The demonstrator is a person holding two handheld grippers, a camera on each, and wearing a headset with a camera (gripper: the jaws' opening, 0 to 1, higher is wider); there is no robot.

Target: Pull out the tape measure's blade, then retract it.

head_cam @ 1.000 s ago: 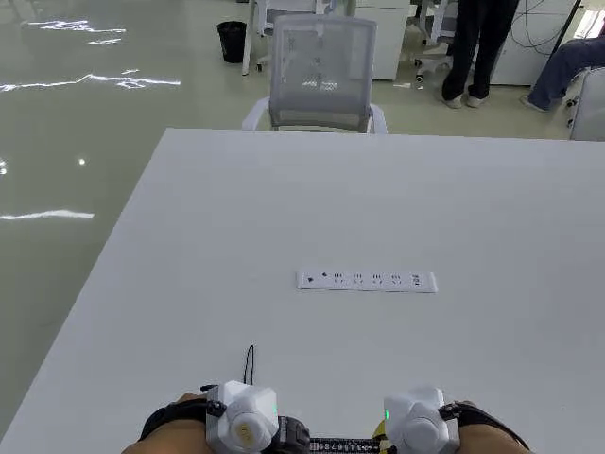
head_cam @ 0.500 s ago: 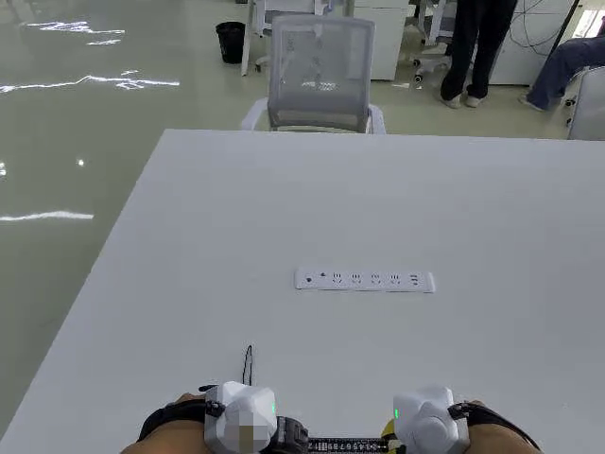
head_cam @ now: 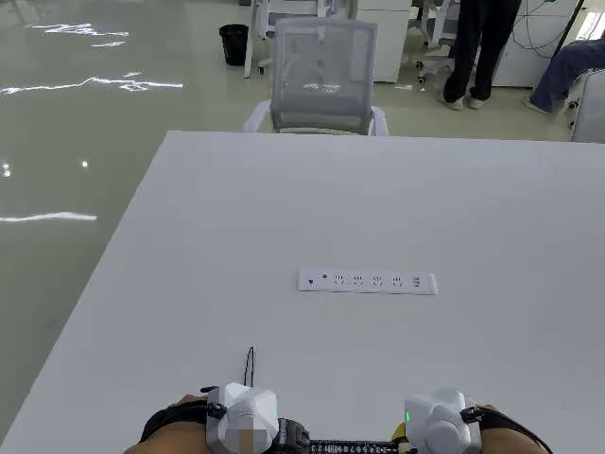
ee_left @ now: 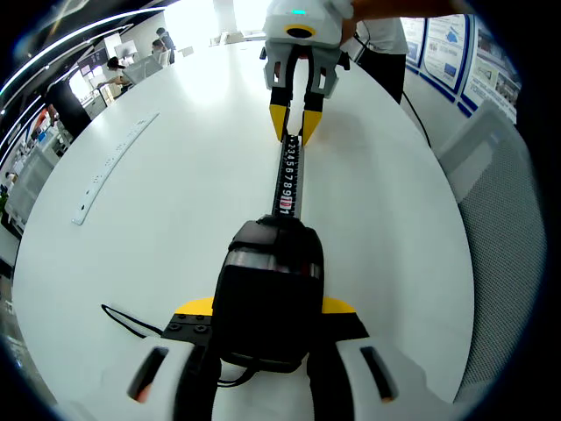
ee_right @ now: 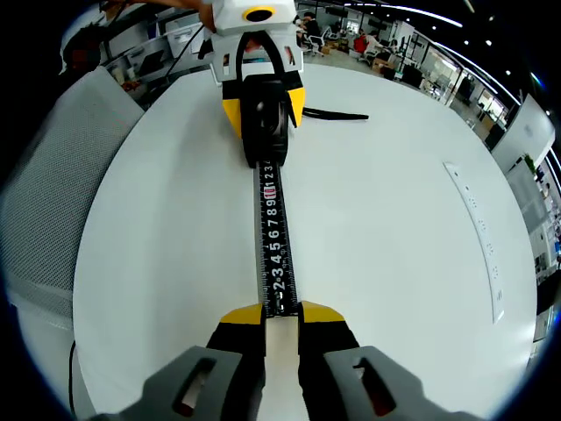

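At the near edge of the worktop (head_cam: 378,208), the left gripper (ee_left: 267,309) has its jaws clamped on the black tape measure case (ee_left: 267,281), anchoring it. The blade (ee_left: 288,171) runs rightward, low over the surface, to the right gripper (ee_right: 281,316), whose narrow jaws pinch its tip, likely to draw it out straight.

Bright, even light. Glare streaks the glossy floor (head_cam: 85,85) and whitens the far end of the tabletop (ee_left: 175,175). Both gripper views bend at the edges.
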